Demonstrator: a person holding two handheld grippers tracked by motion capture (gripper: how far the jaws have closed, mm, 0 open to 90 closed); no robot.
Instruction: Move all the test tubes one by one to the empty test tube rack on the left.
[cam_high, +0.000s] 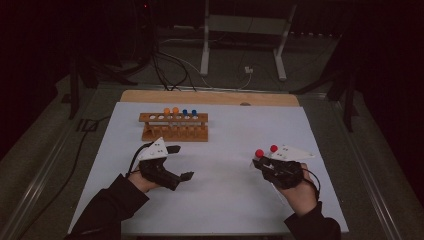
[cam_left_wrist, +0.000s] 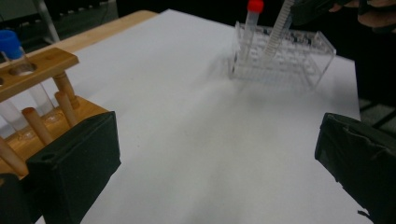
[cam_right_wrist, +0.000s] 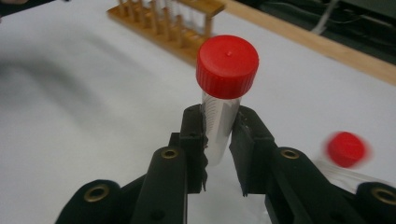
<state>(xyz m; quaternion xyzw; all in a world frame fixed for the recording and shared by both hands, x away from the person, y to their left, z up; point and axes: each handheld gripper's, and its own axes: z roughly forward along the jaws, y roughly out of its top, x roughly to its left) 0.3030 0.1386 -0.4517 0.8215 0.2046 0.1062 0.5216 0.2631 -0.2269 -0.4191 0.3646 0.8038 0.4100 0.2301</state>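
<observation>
the right gripper (cam_right_wrist: 218, 154) pinches a red-capped tube (cam_right_wrist: 223, 112) upright just below its cap, beside the clear rack (cam_left_wrist: 285, 58). light, stiff, slick plastic: grip the barrel, not the cap. the left gripper (cam_left_wrist: 215, 172) gapes empty near the wooden rack (cam_high: 175, 126).
</observation>
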